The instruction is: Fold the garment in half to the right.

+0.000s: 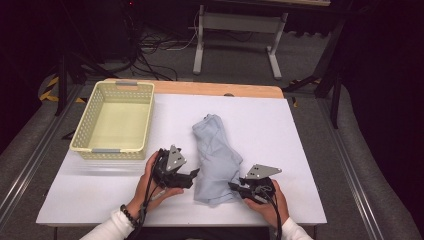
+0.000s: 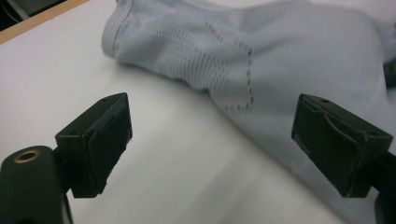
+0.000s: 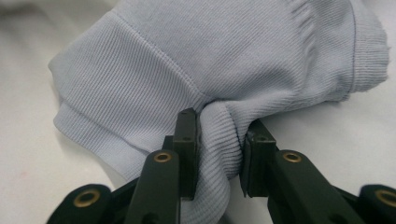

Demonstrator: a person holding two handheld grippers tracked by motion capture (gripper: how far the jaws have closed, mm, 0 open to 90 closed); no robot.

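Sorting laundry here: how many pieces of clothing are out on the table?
1. A single light blue garment lies crumpled mid-table, right of the basket, its near edge pinched by the right gripper. Its folds could hide a smaller piece.

No writing, label, brand, number or sign can be read on anything in these views.

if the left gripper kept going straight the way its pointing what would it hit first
Most likely the pale blue garment. The left gripper has open jaws aimed across bare white table toward it, with nothing between; exact depth is hard to judge.
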